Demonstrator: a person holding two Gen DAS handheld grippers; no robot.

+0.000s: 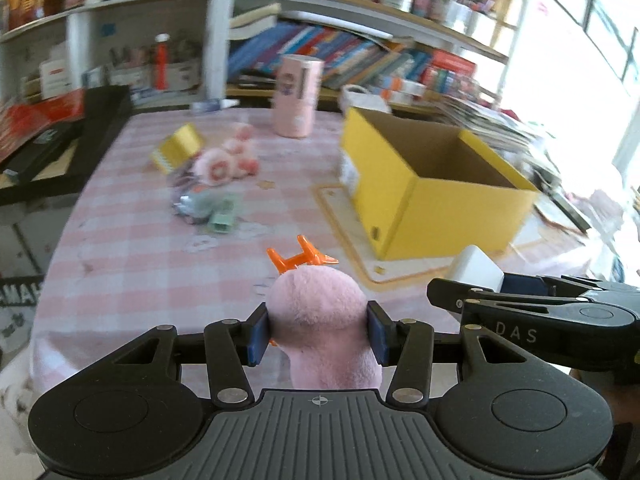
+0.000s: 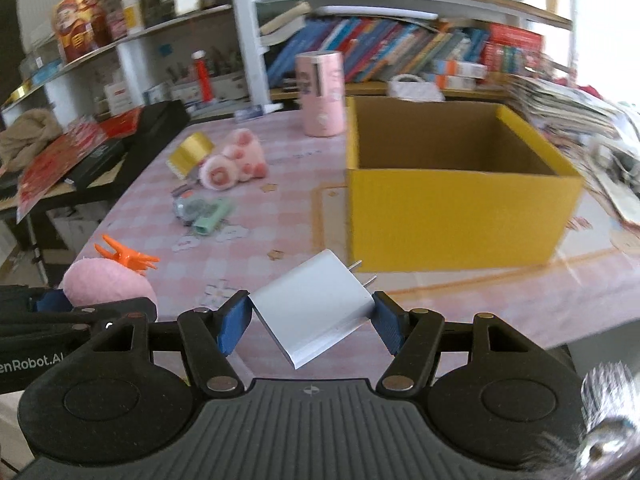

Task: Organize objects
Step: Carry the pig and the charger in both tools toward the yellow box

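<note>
The yellow box [image 2: 460, 216] on the table [image 1: 132, 264] appears empty, so sorting has barely begun: left gripper [image 1: 318, 334] clamped on a pink plush toy [image 1: 320, 320], right gripper [image 2: 310, 320] clamped on a white charger [image 2: 316, 308], smaller items [image 2: 208, 184] remaining loose.

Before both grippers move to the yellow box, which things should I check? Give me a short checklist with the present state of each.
1. Left gripper grip on the pink plush toy: ok, both pads press into it.
2. Right gripper grip on the white charger: not ok, it sits tilted, held by its corners.
3. Yellow box open on top: ok, no lid on it.
4. Room inside the box: cannot tell, its floor is hidden.
5. Orange hair clip away from the plush toy: cannot tell, it lies just behind the toy.
6. The two grippers apart from each other: ok, though close side by side.
</note>
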